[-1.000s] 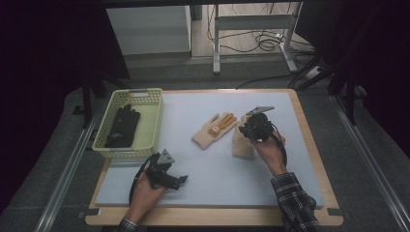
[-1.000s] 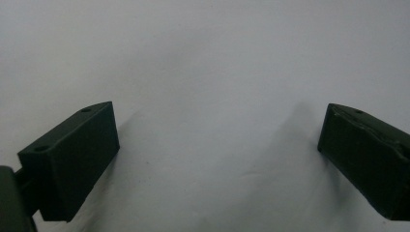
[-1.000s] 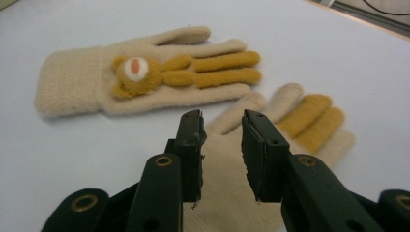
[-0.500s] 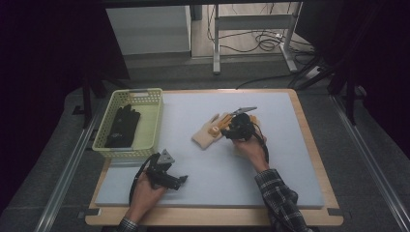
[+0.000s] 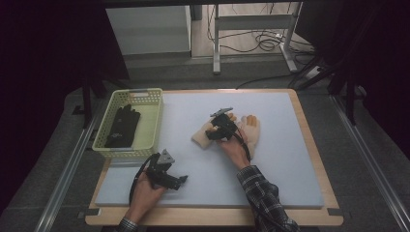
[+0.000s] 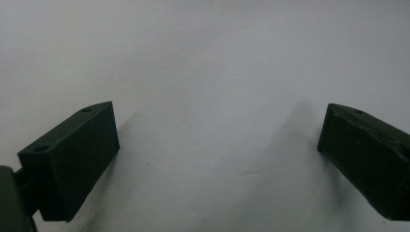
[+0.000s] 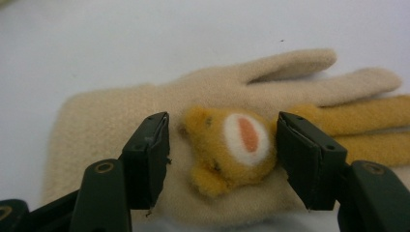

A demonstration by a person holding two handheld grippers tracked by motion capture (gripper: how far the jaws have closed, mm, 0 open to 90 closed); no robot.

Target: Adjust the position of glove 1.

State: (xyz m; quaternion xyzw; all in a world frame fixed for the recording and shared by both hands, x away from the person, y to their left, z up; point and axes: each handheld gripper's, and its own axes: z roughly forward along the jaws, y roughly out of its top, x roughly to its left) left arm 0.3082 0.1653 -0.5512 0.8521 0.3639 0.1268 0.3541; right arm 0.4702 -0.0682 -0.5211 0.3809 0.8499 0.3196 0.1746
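The person's left hand (image 5: 145, 191) comes in from the near edge of the table, by its near left corner, and holds the left gripper (image 5: 180, 181) low over the surface with its tips turned toward the right edge. Its jaws stand wide apart with nothing between them, as the left gripper view shows. The right forearm, in a checked sleeve (image 5: 263, 198), reaches up from the near edge toward the middle of the table. The right hand (image 5: 236, 147) holds the right gripper (image 5: 209, 135) pointed toward the left edge and angled down. Its jaws have just been opening and now stand apart, pads (image 7: 150, 154) clear on either side.
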